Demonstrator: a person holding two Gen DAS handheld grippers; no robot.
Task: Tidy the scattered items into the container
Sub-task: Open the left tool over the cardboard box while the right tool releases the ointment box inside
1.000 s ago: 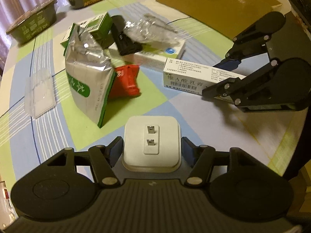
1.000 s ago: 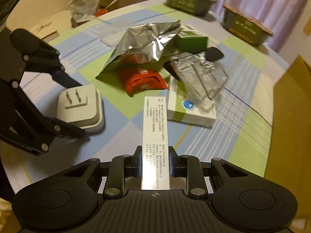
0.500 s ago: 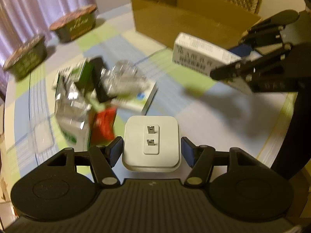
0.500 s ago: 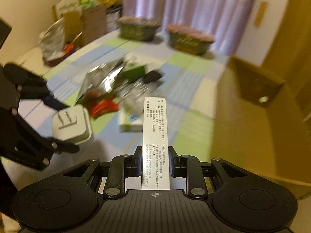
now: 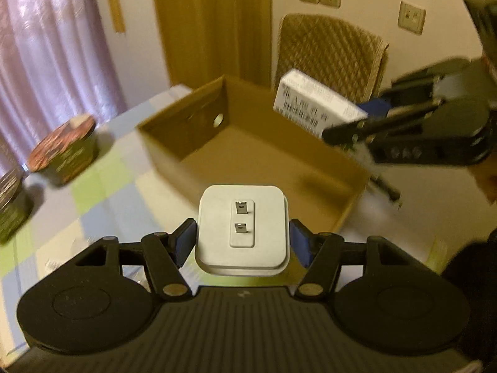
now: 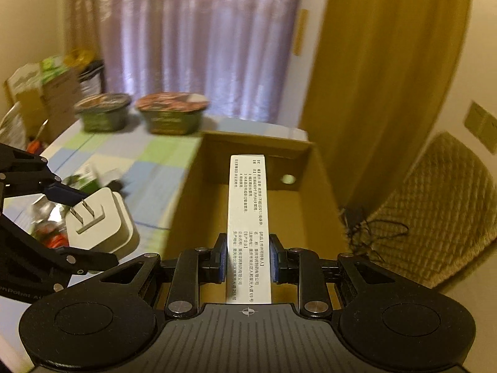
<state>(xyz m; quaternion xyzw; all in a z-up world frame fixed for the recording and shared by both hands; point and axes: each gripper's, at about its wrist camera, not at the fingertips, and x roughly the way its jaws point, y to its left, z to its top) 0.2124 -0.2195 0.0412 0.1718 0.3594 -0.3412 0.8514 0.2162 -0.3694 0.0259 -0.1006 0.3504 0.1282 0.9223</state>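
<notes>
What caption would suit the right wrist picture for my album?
Right gripper holds a long white box over the open cardboard box; left gripper carries a white plug adapter alongside.

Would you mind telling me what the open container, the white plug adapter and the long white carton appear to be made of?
The container looks like plain brown corrugated cardboard: matte walls, folded edges, a punched hole in the end wall. The plug adapter, held in the left gripper, seems to be smooth white moulded plastic with two metal prongs. The carton, in the right gripper, looks like thin printed paperboard.
</notes>
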